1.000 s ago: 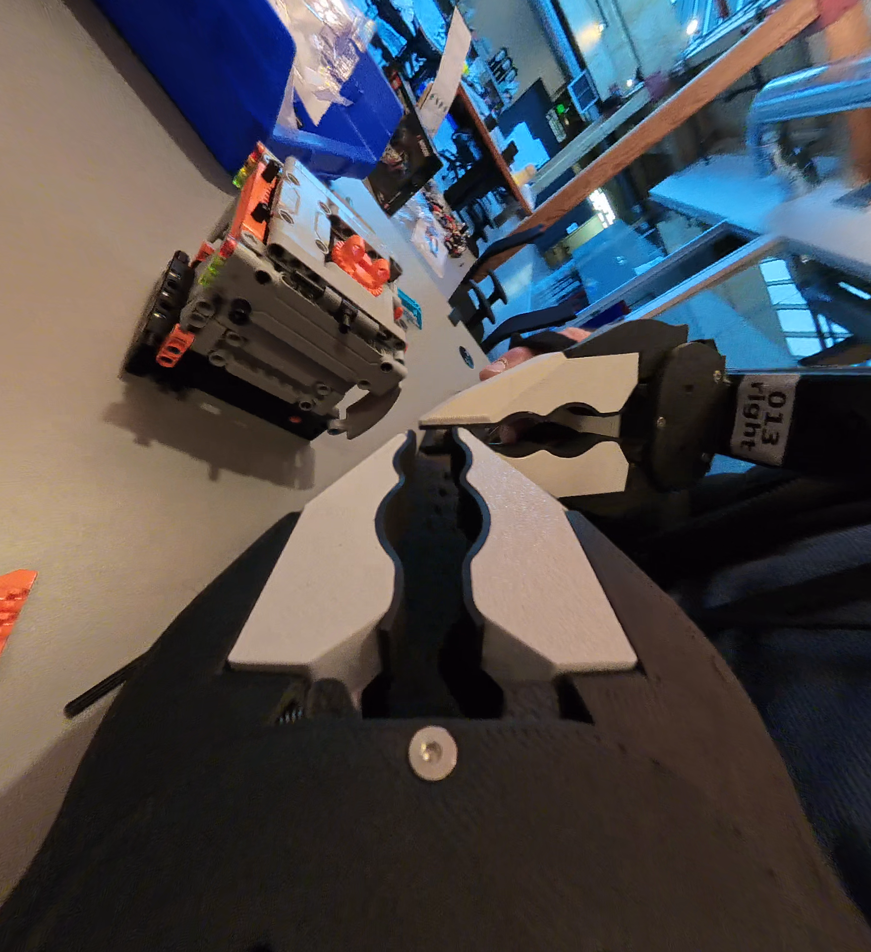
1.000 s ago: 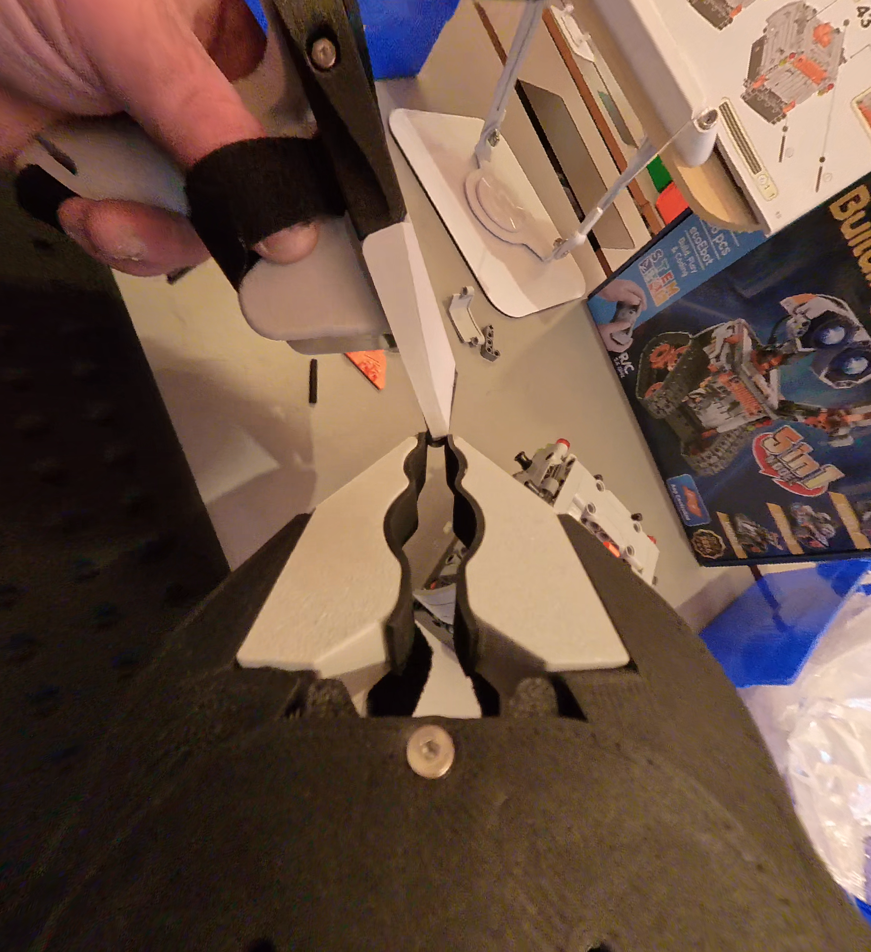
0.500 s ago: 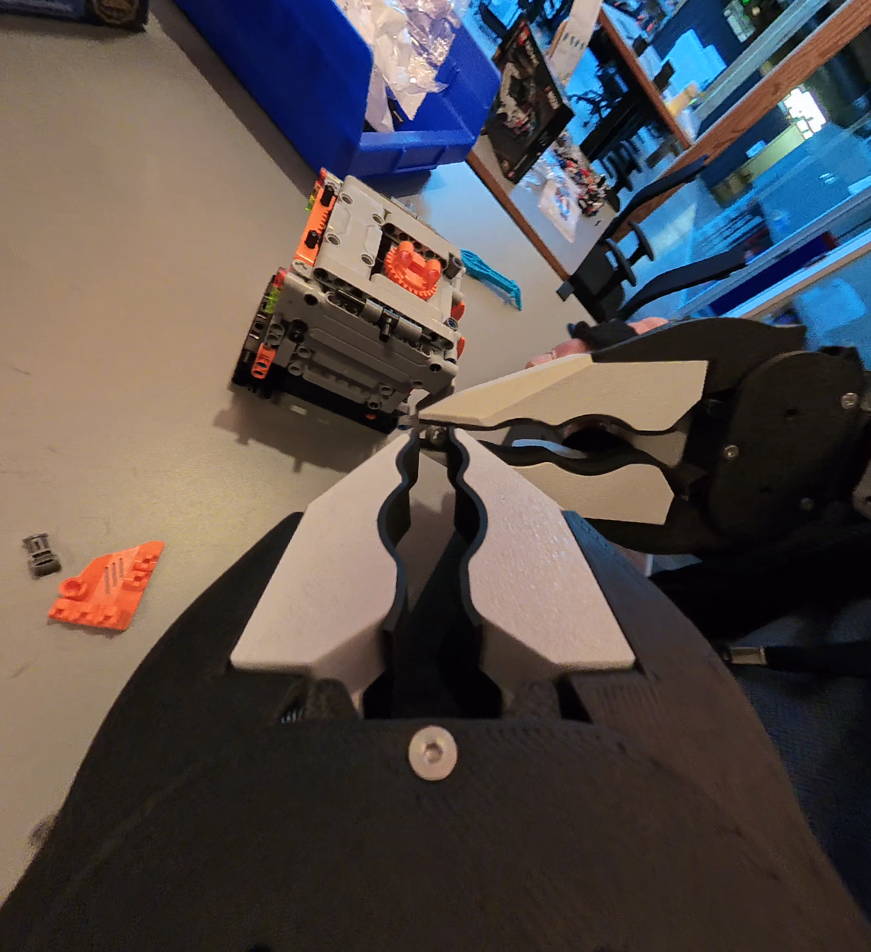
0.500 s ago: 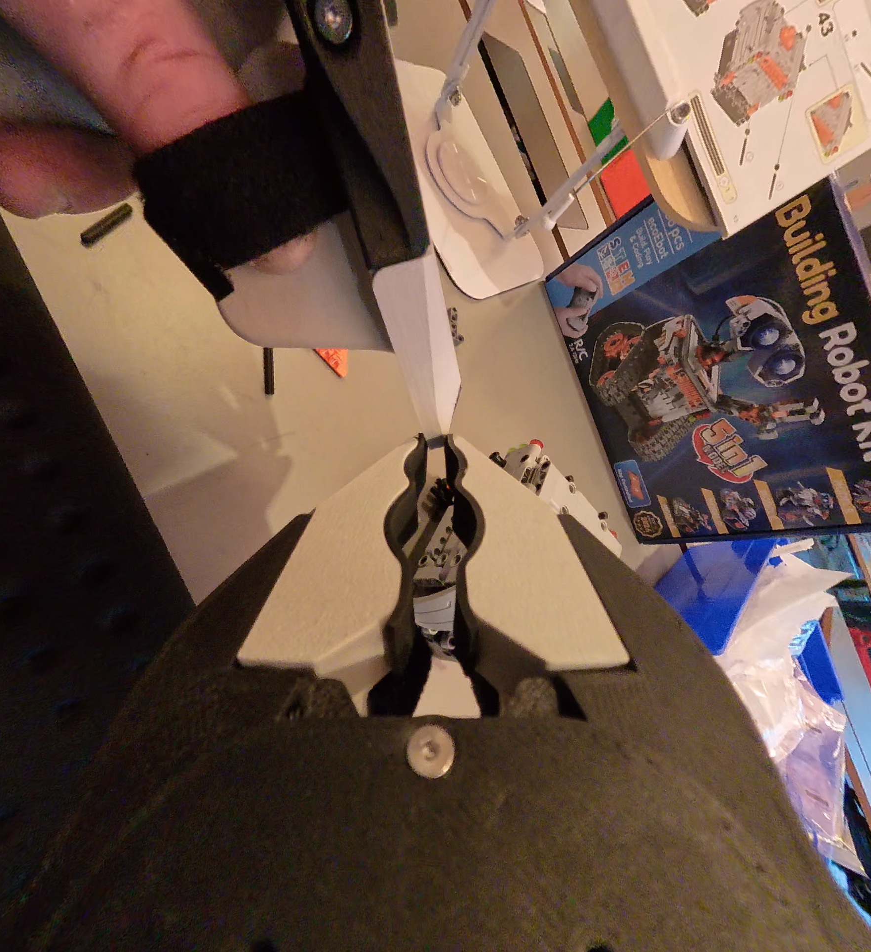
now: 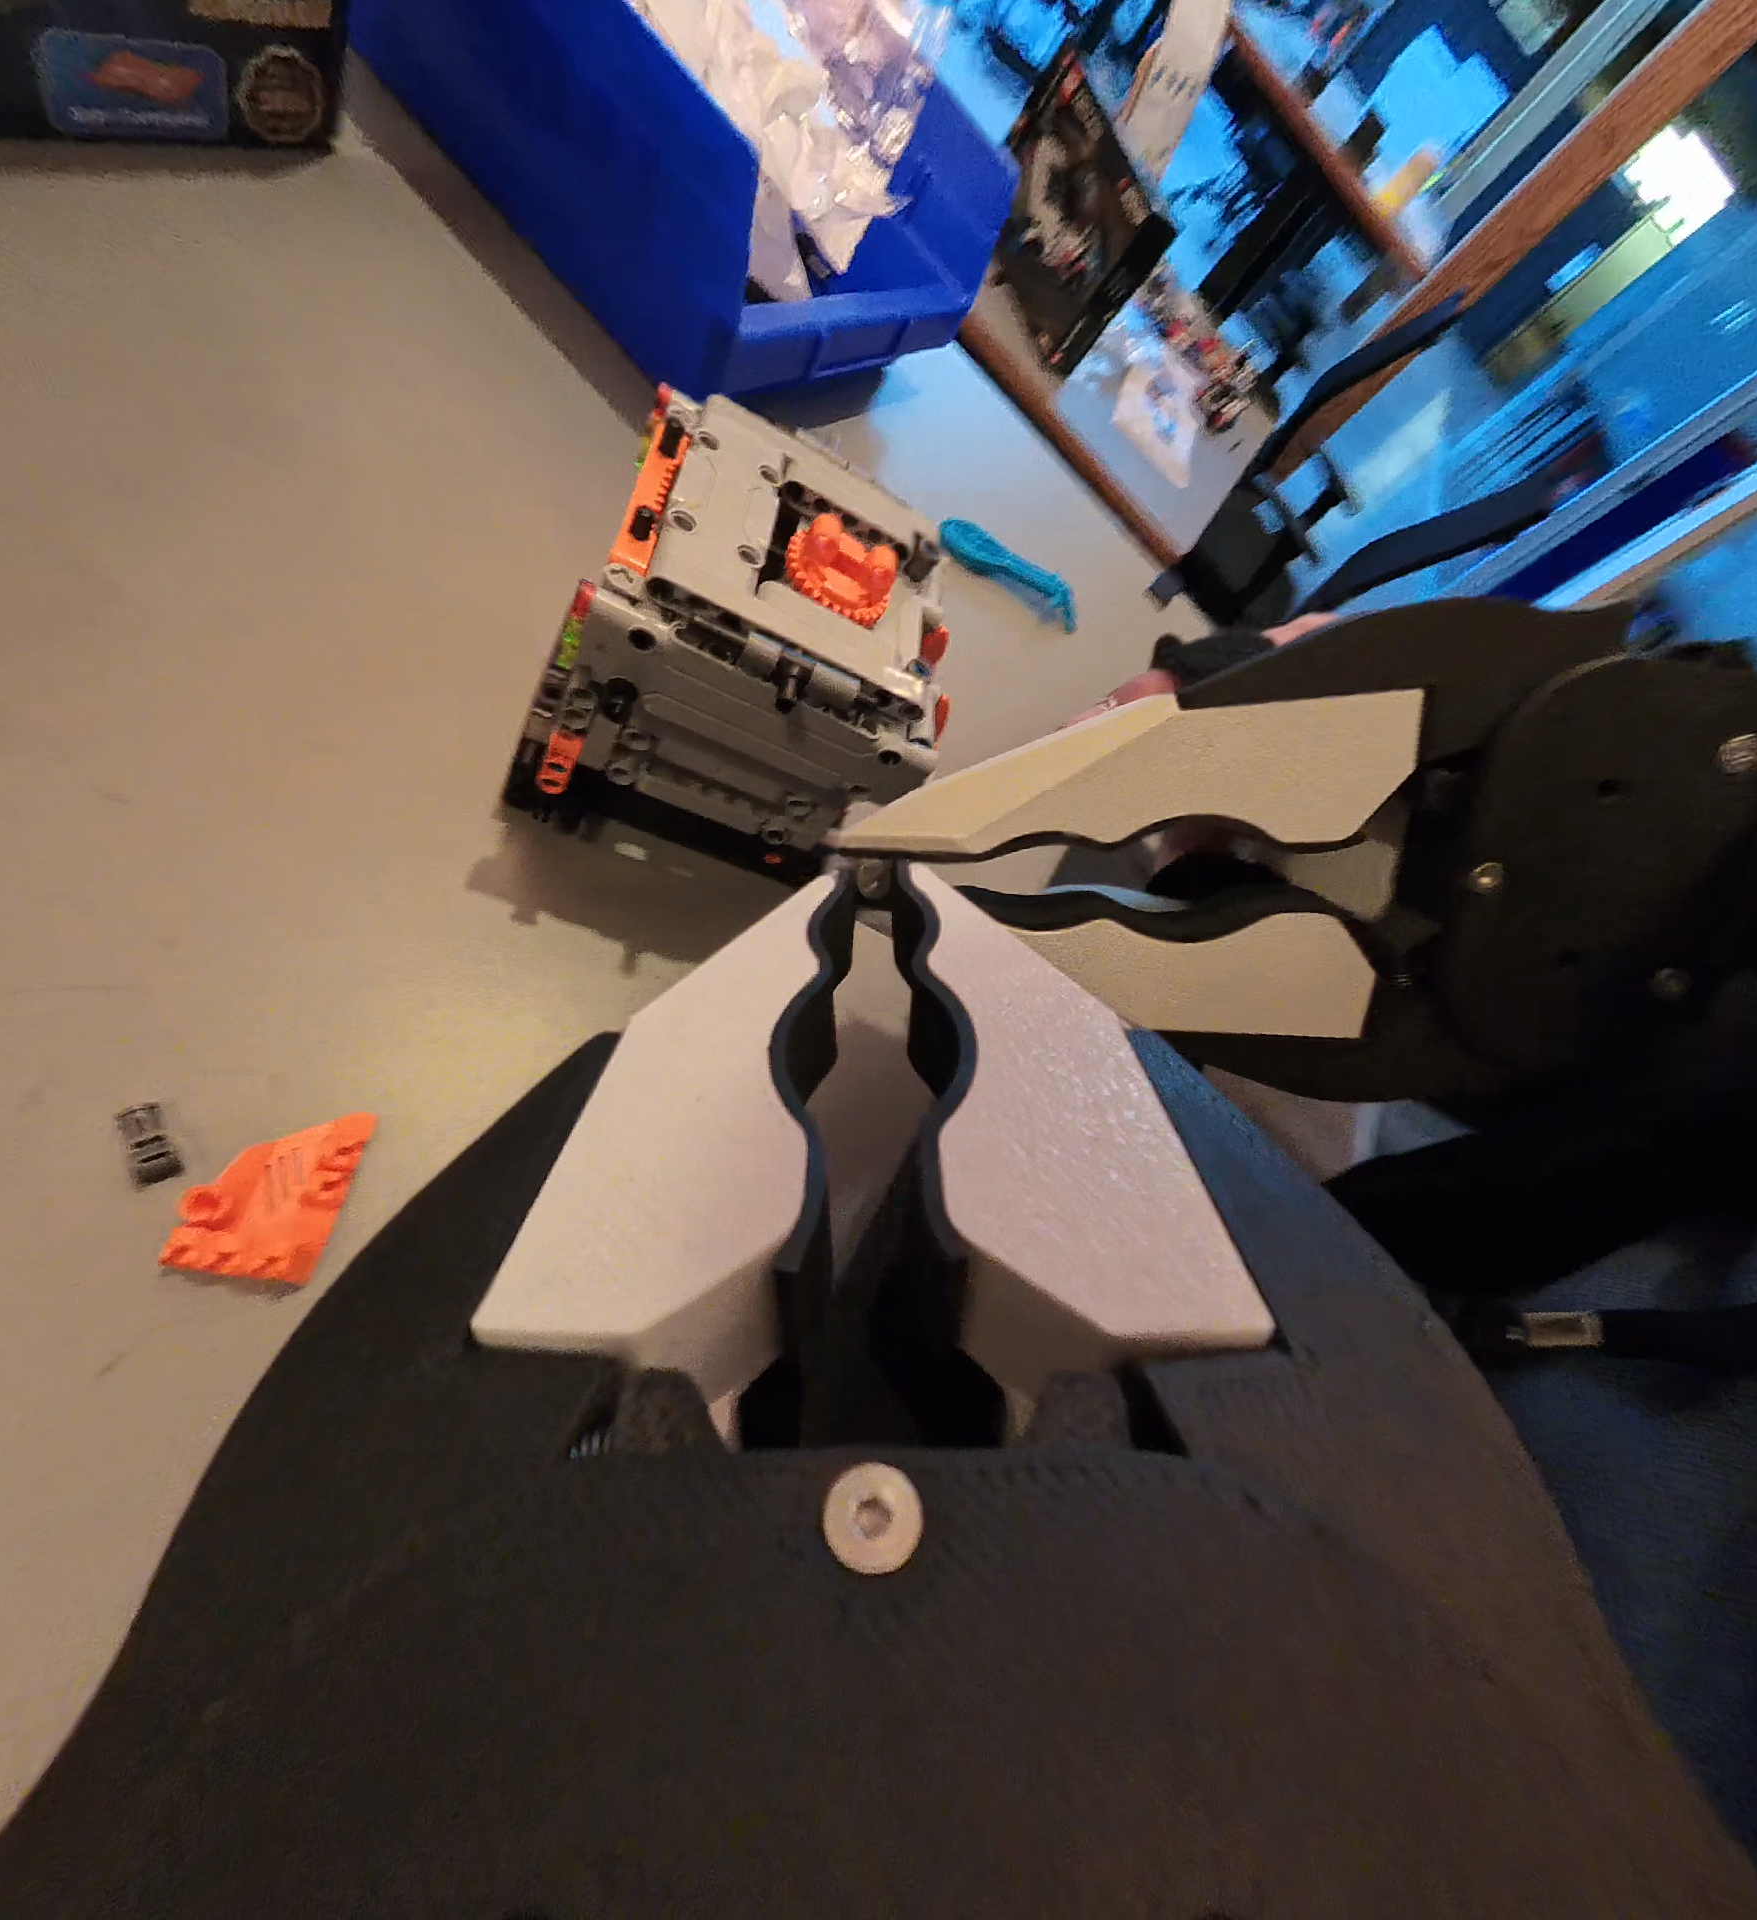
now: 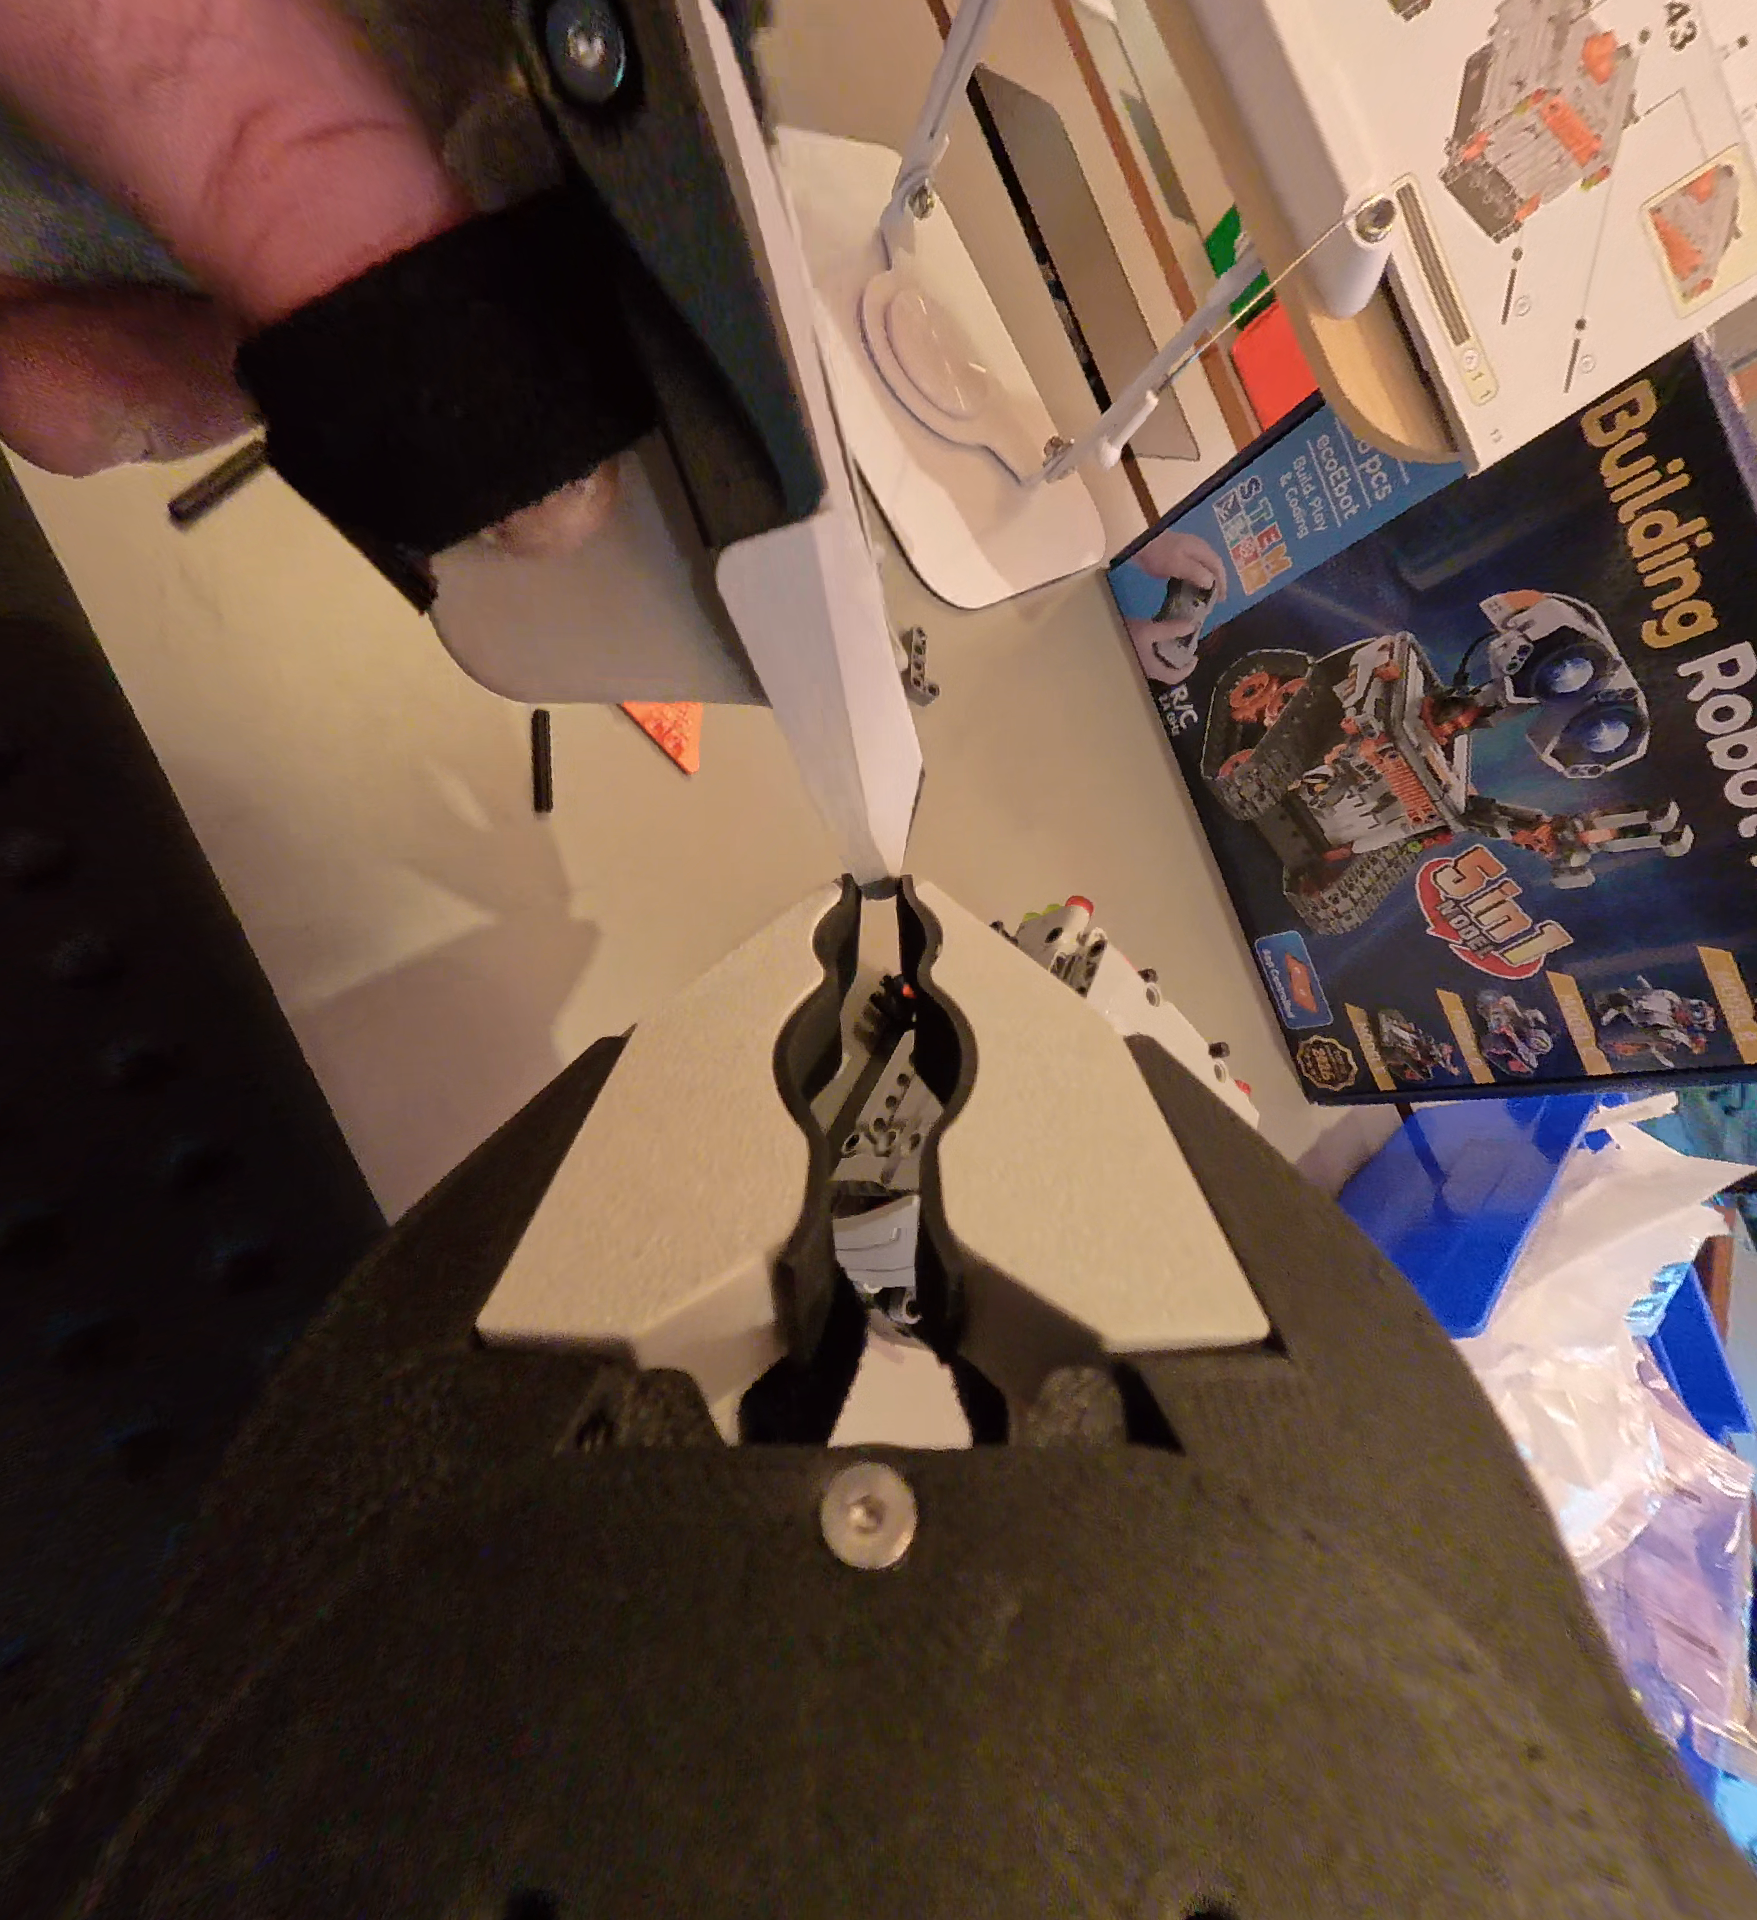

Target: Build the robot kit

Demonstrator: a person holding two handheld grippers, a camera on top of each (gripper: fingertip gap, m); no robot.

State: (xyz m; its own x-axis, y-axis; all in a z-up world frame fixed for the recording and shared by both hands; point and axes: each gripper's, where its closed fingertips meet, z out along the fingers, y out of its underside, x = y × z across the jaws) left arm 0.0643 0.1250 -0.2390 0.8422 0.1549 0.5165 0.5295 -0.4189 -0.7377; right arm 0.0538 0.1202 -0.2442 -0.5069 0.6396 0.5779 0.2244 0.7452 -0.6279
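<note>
Your left gripper (image 5: 872, 891) and right gripper (image 6: 876, 889) meet tip to tip, both clenched on one small grey pin (image 5: 870, 879) above the table (image 5: 178, 623), near the brick-built model (image 5: 749, 644); keep both grips steady.

Grey table (image 5: 178, 540) under warm light. Wood-edged partition (image 5: 1393, 312) beyond table's far end, bluish daylight through glazing behind. Black office chairs (image 5: 1300, 499) near partition. Further tables blurred in background.
</note>
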